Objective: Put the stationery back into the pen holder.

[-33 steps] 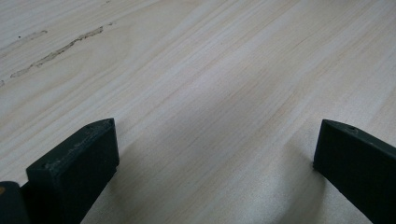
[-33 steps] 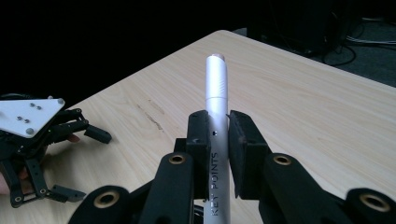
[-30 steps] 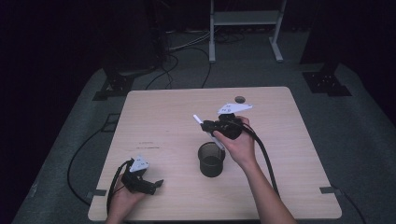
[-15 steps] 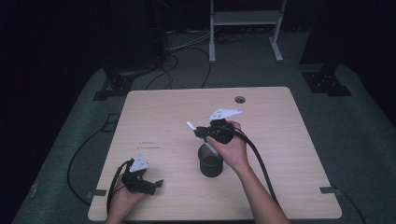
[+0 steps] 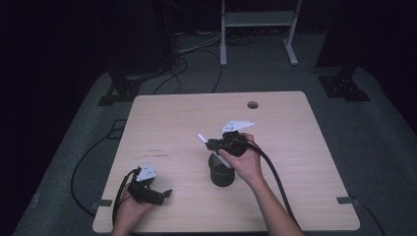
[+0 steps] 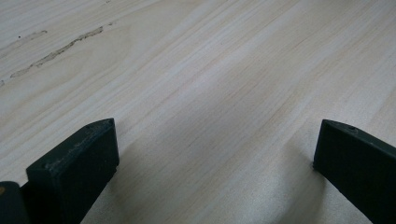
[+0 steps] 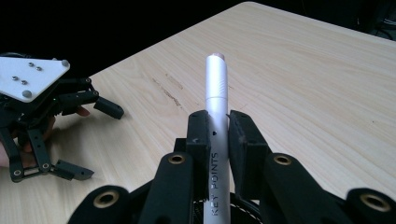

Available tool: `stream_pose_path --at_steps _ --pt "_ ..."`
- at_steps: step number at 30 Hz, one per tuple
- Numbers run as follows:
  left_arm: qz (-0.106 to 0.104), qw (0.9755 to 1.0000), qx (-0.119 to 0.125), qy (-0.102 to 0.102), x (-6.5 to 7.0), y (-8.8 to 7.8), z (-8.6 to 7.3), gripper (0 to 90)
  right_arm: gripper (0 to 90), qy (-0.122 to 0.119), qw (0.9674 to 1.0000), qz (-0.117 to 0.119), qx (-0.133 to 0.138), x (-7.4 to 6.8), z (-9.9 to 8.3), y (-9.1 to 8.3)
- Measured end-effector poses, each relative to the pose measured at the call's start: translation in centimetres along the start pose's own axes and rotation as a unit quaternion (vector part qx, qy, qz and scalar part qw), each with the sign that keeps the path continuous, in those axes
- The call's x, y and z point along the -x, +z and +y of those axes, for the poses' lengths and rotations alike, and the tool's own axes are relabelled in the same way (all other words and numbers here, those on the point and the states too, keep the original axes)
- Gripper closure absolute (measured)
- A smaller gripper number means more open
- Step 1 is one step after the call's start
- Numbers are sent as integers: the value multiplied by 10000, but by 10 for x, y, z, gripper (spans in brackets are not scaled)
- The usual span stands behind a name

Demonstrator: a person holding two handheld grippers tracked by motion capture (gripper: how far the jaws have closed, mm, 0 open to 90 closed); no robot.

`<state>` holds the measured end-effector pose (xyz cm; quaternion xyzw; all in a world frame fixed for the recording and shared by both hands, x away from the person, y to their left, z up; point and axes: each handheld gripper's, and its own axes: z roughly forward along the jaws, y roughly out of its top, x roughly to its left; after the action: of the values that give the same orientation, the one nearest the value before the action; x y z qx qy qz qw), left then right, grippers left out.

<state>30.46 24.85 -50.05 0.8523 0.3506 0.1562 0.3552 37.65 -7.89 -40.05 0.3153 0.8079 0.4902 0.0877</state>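
right tongs [image 5: 212,144] pinching a white pen [image 5: 203,139], pads pressed on its barrel about midway; in the right gripper view the pen [image 7: 216,102] runs straight out along the jaws, capped tip pointing away, lower end running down past the jaws toward a dark rim below. high view: the pen sits tilted, tip up and to the left, tail down and right over the mouth of the dark cup [image 5: 222,173] standing on the desk [image 5: 295,147]. key relation: the cup is directly under the right tongs, so the pen's long axis looks to need tipping nearer upright before its lower end drops in. cannot tell whether the tail is already inside the rim. left tongs [image 5: 162,194] spread wide, nothing between, resting low on the desk near the front left edge, well apart from the cup. right hand [image 5: 246,160] clearly the nearer one.
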Motion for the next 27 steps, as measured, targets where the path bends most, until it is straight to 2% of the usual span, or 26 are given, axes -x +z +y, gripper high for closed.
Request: stream_pose_path --at_steps 27 --pt "-2 10000 -3 1 0 0 0 0 778 40 9999 49 100 2 -10 -12"
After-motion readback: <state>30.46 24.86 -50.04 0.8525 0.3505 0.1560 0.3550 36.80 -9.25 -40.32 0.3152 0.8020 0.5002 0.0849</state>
